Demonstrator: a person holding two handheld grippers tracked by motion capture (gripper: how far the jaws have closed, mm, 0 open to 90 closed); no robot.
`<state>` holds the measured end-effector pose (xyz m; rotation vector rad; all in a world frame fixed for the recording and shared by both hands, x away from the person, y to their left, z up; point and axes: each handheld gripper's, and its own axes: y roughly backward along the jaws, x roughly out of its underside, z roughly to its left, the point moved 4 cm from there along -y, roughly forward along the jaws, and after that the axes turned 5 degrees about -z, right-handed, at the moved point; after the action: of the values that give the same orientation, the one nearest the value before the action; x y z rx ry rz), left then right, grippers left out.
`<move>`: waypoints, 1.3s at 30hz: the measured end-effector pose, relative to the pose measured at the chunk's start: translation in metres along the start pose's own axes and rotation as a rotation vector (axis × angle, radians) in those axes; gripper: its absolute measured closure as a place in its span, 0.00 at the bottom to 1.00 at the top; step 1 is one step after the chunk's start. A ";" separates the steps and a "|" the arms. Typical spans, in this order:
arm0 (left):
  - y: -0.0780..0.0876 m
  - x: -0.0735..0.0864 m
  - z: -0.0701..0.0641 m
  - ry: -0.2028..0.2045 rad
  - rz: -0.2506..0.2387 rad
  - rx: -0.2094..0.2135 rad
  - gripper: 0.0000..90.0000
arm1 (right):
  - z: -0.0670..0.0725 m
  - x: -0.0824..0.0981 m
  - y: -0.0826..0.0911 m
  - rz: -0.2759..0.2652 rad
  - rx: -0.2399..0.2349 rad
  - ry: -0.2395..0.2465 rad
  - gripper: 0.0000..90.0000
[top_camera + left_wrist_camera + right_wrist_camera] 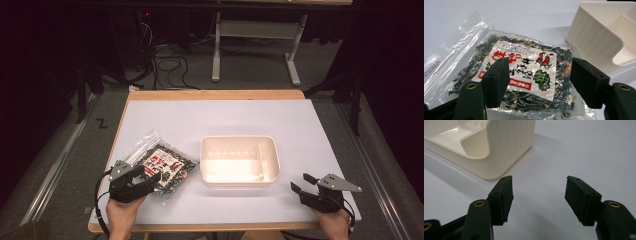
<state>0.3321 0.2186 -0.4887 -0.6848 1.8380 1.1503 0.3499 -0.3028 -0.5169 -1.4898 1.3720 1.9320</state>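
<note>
Your left claw (150, 181) gapes wide over the seaweed packet (167, 167), ready to grip; your right claw (300, 184) waits wide, empty, near the tray (239, 183).

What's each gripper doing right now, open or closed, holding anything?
Left gripper: open, jaws spread over the seaweed packet, not clamped on it.
Right gripper: open, holding nothing, over bare table near the white tray.

Table (320, 130): wooden-edged top covered by a pale white sheet. Lying directly on it: one clear packet of dark dried seaweed (162, 167) with a red-and-white label, toward the near left; one empty cream plastic tray (239, 161) with an inner divider, near centre, just right of the packet
</note>
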 end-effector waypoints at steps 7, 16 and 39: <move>-0.001 -0.010 0.001 -0.019 0.011 -0.015 0.38 | 0.000 0.000 0.000 0.005 -0.003 -0.003 0.45; 0.004 -0.025 0.024 -0.013 0.008 -0.051 0.33 | 0.001 0.000 0.000 0.009 -0.002 -0.011 0.45; -0.014 -0.008 0.098 0.149 0.062 -0.109 0.34 | 0.002 0.002 -0.001 0.021 0.006 -0.012 0.45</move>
<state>0.3833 0.3009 -0.5098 -0.7991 1.9440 1.2768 0.3486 -0.3018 -0.5192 -1.4636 1.3928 1.9448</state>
